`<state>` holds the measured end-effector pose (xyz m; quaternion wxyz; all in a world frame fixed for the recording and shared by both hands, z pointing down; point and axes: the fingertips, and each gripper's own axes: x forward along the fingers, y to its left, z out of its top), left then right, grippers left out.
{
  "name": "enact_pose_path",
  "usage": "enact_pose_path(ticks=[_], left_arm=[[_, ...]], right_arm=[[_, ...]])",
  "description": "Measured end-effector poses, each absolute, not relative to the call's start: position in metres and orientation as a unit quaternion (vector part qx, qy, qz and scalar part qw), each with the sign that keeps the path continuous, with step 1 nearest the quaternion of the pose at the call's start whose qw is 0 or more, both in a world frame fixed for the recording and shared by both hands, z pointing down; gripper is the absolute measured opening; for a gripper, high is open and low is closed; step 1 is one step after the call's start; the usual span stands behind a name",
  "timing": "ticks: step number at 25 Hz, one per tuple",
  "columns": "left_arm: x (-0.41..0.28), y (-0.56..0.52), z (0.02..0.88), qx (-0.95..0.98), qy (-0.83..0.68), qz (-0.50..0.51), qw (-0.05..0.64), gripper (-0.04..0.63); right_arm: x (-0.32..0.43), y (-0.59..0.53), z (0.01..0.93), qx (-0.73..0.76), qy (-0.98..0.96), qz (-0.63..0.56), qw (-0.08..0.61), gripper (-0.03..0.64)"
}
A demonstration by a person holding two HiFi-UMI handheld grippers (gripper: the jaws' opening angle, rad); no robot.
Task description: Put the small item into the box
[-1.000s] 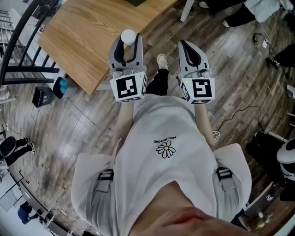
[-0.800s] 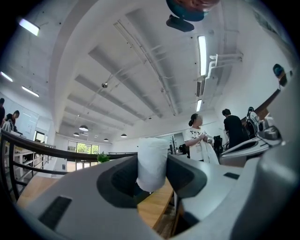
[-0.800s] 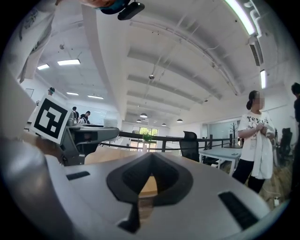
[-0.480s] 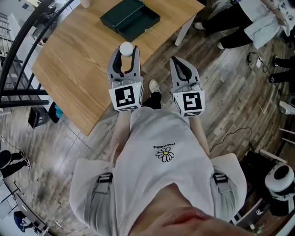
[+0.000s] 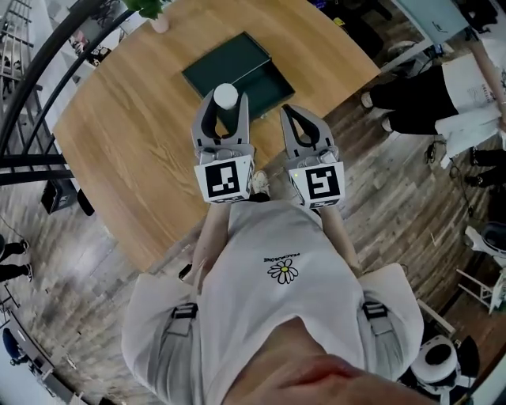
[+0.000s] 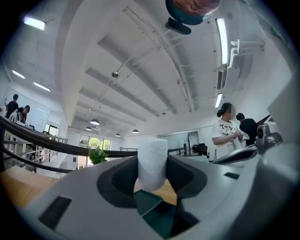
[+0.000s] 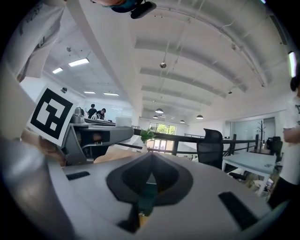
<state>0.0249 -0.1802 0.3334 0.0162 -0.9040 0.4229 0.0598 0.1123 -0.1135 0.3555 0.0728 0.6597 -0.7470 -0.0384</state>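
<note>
A small white cylinder [image 5: 225, 96] is pinched between the tips of my left gripper [image 5: 224, 101], whose jaws stand wide and shut on it. In the left gripper view the cylinder [image 6: 152, 161] stands upright between the grey jaws. The dark green box [image 5: 241, 73] lies open on the wooden table [image 5: 134, 134], just beyond the cylinder, and shows below it as the box [image 6: 152, 208]. My right gripper [image 5: 291, 112] hovers beside the left one at the box's near right corner. It is shut and empty, with its tips meeting [image 7: 150, 159].
A potted plant [image 5: 154, 12] stands at the table's far edge. A black railing [image 5: 32, 71] runs along the left. People [image 5: 466, 79] stand on the wood floor to the right. A black office chair [image 7: 211, 145] and a pale table [image 7: 251, 164] lie beyond.
Both grippers have come forward over the table, from beyond its edge to the near side of the green box. The left still holds the white cylinder.
</note>
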Motion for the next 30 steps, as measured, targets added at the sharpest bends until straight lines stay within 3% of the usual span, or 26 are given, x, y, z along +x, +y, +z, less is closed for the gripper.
enact_pose_path(ticks=[30], left_arm=[[0.025,-0.228,0.311,-0.816,0.573,0.046,0.059,0.190]], right_arm=[[0.128,-0.228,0.349,0.517,-0.855,-0.026,0.046,0.006]])
